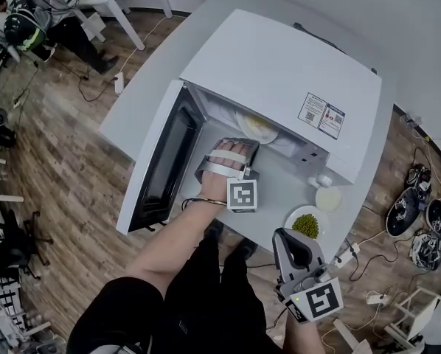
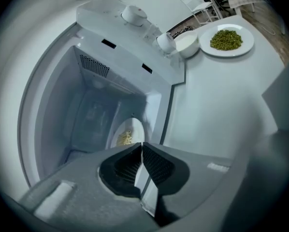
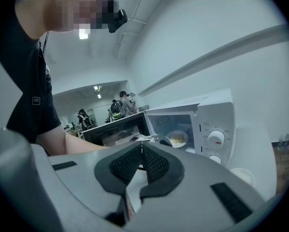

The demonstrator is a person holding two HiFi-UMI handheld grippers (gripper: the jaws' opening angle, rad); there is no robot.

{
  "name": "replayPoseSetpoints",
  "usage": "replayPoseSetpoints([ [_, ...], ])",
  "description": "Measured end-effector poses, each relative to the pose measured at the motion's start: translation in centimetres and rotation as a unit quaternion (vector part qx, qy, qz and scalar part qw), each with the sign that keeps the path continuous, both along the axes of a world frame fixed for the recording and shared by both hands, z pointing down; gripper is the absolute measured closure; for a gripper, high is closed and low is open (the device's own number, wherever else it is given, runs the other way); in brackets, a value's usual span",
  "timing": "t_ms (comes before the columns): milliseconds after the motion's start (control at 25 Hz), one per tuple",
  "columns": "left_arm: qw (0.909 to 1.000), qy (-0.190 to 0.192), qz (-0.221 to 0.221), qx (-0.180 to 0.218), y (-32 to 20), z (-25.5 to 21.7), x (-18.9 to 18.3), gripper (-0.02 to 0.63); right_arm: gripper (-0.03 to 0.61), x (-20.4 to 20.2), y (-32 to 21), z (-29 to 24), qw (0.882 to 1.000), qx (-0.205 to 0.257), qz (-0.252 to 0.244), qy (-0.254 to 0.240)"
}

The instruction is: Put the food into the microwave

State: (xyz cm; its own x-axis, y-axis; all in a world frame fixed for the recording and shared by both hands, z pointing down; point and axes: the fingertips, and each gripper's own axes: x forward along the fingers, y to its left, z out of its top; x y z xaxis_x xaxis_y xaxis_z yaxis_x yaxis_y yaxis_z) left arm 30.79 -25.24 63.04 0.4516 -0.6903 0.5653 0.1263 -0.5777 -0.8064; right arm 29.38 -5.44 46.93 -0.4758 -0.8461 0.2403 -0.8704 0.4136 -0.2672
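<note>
Sitting inside the microwave (image 1: 279, 72), a plate (image 2: 136, 127) of yellowish food (image 2: 125, 138).

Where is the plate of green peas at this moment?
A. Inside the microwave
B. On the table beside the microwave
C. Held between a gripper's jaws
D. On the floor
B: the plate of green peas sits on the white table next to the open microwave, whose inside holds a different plate with yellowish food.
</note>
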Motion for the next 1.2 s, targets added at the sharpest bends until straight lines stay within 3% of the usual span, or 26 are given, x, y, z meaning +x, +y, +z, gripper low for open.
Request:
replayPoseSetpoints([
  [280,1.0000,-0.003,0.000,-0.005,-2.4,0.1,1.8,0.597,0.565,0.4,0.8,0.3,1.000,-0.012,0.012,0.001],
  [520,0.9997,-0.001,-0.018,-0.019,-4.9,-0.1,3.0,0.597,0.565,-0.1,3.4,1.7,0.998,-0.058,0.011,0.001],
  [760,0.9978,0.055,-0.026,-0.026,-1.1,-3.5,1.9,0.595,0.565,-1.2,5.2,0.3,0.998,-0.062,-0.006,-0.001],
  [840,0.9907,0.108,-0.036,-0.076,1.9,-5.1,1.4,0.595,0.565,-1.4,5.6,-0.7,0.999,-0.051,-0.010,-0.006],
  [960,0.9663,0.188,-0.047,-0.170,7.2,-8.1,0.5,0.595,0.565,-2.2,6.5,-2.5,0.999,-0.030,-0.029,-0.013],
  [1120,0.9565,0.218,-0.021,-0.192,15.1,-13.3,-1.6,0.595,0.565,-3.7,8.4,-4.6,0.997,-0.012,-0.067,-0.021],
  [1200,0.9391,0.262,-0.021,-0.221,18.3,-16.2,-3.1,0.595,0.565,-4.7,9.1,-5.4,0.996,-0.002,-0.088,-0.025],
])
